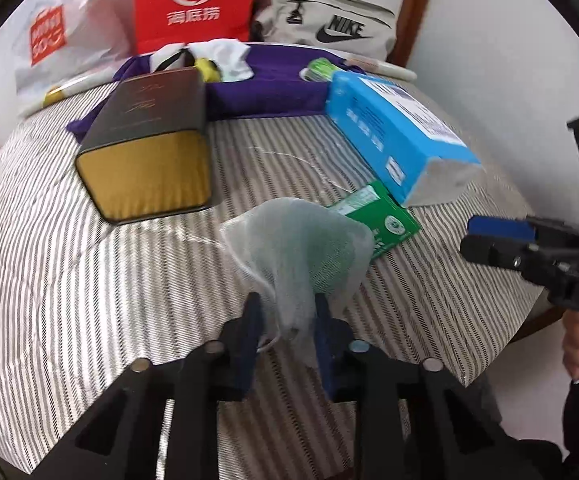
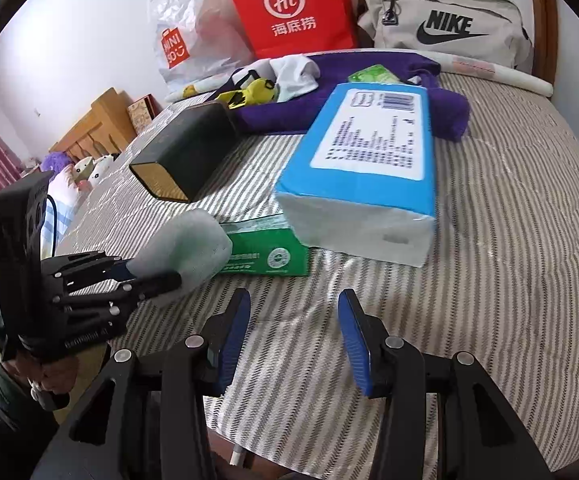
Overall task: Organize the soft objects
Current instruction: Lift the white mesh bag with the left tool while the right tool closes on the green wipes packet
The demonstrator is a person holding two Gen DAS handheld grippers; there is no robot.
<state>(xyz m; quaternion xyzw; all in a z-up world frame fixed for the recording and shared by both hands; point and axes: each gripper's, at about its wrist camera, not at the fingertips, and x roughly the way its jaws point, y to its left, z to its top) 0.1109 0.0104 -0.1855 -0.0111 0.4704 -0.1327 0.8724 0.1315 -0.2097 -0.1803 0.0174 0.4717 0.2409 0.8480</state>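
Note:
My left gripper (image 1: 287, 320) is shut on a pale mesh pouch (image 1: 301, 244) with something greenish inside, held above the striped bed cover (image 1: 89, 280). The pouch (image 2: 185, 244) and left gripper (image 2: 149, 278) also show in the right wrist view at the left. My right gripper (image 2: 294, 328) is open and empty above the cover; it shows at the right edge of the left wrist view (image 1: 497, 236). A purple cloth (image 2: 445, 108), a white cloth (image 2: 295, 74) and a yellow soft toy (image 2: 253, 92) lie at the far side.
A blue tissue pack (image 2: 369, 160) rests partly on a green box (image 2: 265, 250). A dark box with a gold end (image 2: 185, 152) lies left of them. A red paper bag (image 2: 293, 8), a white plastic bag (image 2: 185, 36) and a beige Nike bag (image 2: 445, 24) stand along the wall.

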